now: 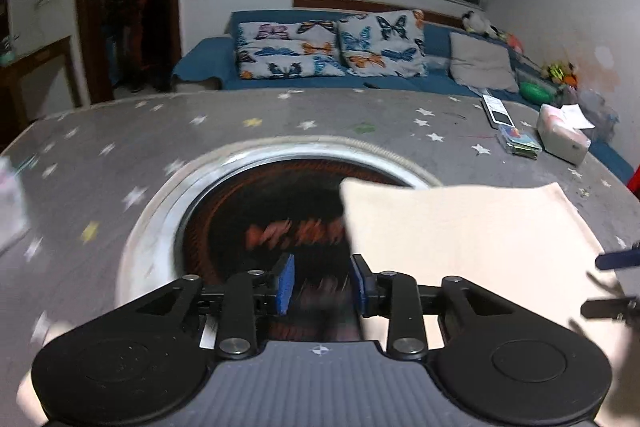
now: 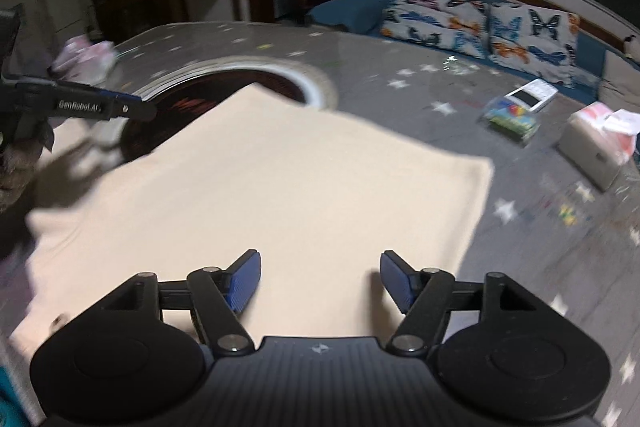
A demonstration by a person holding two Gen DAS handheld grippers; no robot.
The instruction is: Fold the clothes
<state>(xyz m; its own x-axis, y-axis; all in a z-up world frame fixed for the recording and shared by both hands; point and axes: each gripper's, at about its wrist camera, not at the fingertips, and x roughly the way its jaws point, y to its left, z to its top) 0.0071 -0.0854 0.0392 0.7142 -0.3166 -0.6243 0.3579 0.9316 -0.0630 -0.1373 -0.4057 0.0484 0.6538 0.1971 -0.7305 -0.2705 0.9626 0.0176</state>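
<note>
So the cream cloth (image 2: 276, 187) is lying flat on the table (image 2: 400, 99), which has a grey cover with little stars. Its far corner hangs over the round metal-rimmed recess (image 1: 248, 163) in the middle of the table. In the left wrist view the cloth sits at about 3 o'clock from the left hand-held gripper (image 1: 322, 283), which has its blue pads apart with nothing between them, hovering over the recess. The right hand-held gripper (image 2: 320, 281) is spread wide too, released, right above the near edge of the cloth. Off at 2 o'clock in the right view there's a tissue box (image 2: 592, 151), a small colourful packet (image 2: 510, 121) and a white device (image 2: 530, 95). Butterfly pillows (image 1: 328, 43) on the blue sofa behind.
</note>
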